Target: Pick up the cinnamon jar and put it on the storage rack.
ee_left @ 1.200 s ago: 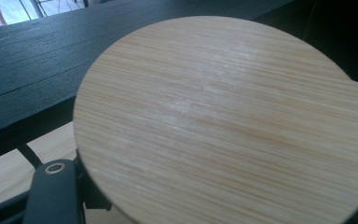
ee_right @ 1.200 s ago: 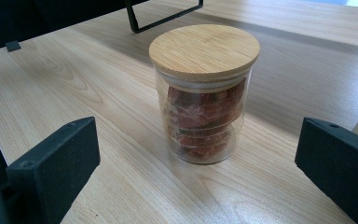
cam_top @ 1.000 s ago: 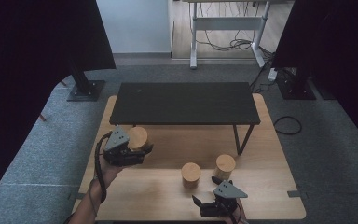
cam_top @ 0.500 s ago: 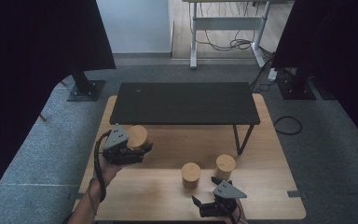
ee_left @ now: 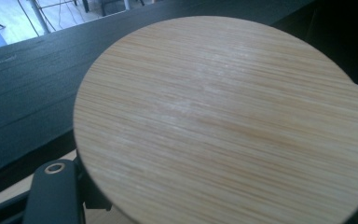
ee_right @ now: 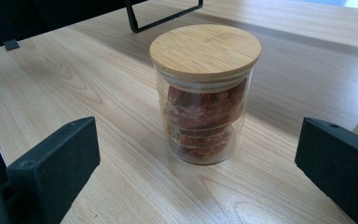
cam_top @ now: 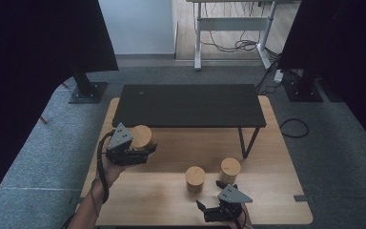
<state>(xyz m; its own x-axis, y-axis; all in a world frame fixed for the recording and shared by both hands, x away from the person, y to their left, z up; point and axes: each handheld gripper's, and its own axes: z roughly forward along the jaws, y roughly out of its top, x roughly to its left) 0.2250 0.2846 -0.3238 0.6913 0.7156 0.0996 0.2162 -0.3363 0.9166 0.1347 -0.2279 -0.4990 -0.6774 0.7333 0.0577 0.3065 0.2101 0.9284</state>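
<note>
While the left hand-held gripper is clamped on a bamboo-lidded jar held just in front of the black shelf, near its left end, the job looks like lifting jars up onto that shelf. My read: keep the jar upright, clear the shelf's front edge before moving in, set it down flat, and only then release. Glass walls are slick, so grip should stay firm on the body, not on the lid. In the left gripper view the lid is a flat round disc with fine straight bamboo grain, matte finish, one black jaw showing at its lower left. The right hand-held gripper sits low at the near edge of the tabletop, jaws spread wide, nothing between the pads. It faces the middle jar: a clear glass cylinder, same bamboo lid, reddish-brown chunks inside, contents hard to identify. A third jar stands just right of it, close to the shelf's thin black metal leg. The tabletop is light wood, smooth, with visible grain.
</note>
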